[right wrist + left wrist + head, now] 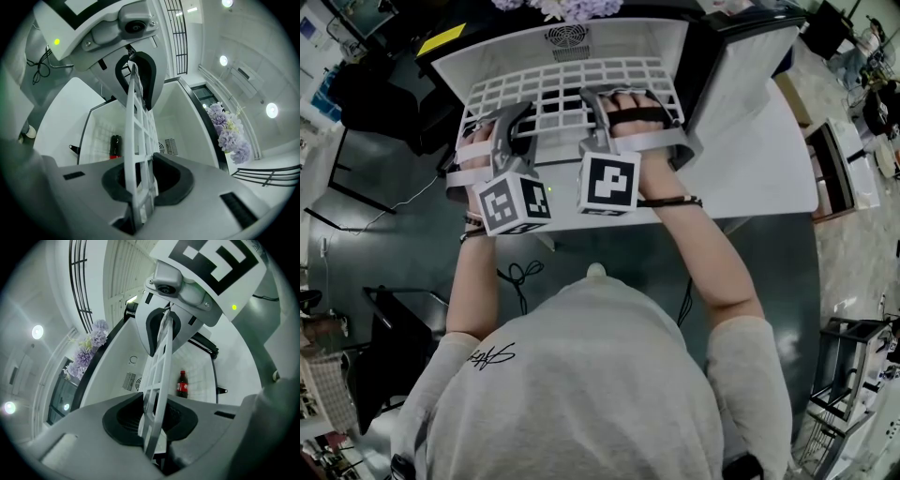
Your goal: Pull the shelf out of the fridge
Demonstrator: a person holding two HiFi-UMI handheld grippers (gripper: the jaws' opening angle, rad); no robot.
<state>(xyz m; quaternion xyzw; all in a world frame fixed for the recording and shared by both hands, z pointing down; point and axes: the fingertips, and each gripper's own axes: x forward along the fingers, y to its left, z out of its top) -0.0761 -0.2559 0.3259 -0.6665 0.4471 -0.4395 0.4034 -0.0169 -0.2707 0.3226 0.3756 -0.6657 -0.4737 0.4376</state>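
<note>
Shelf [567, 89] sits in the open fridge [502, 45] at 12 o'clock. Left gripper [508, 122] clamps its front edge at 11 o'clock, right gripper [623, 105] beside it at 12. Bottle [182, 384] stands inside.

The left gripper [152, 417] has both jaws closed on the white grid shelf [158, 373], which passes edge-on between the black pads [123, 417]. Ahead of the jaws, the right gripper [162, 331] clamps the same shelf. A red-labelled bottle [182, 384] stands beyond the jaws, to their right. Purple flowers [89, 347] lie to their left.
</note>
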